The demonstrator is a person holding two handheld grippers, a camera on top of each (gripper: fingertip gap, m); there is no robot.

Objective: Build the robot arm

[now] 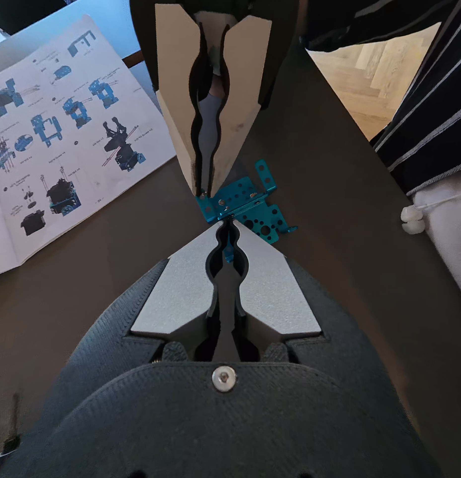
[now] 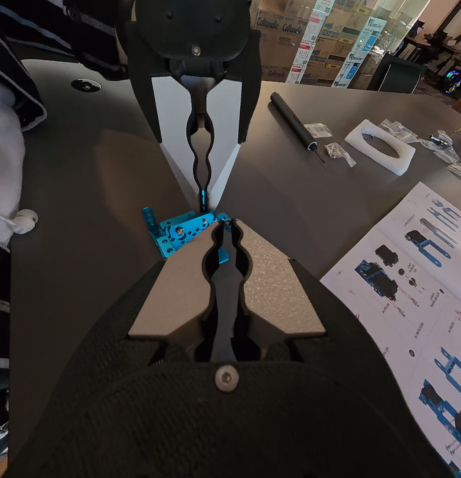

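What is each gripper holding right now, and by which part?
Both grip the blue perforated metal bracket assembly. The left gripper pinches a thin flange at its near edge; the right gripper appears shut on a small screw or tab at the opposite corner.

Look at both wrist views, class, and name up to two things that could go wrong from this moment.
1. The left gripper and right gripper each pinch only an edge of the blue metal bracket assembly. With such thin holds it may twist or slip onto the dark table.
2. The two grippers meet nearly tip to tip over the bracket, so a small shift could knock their jaws together or loosen the small silver screw.
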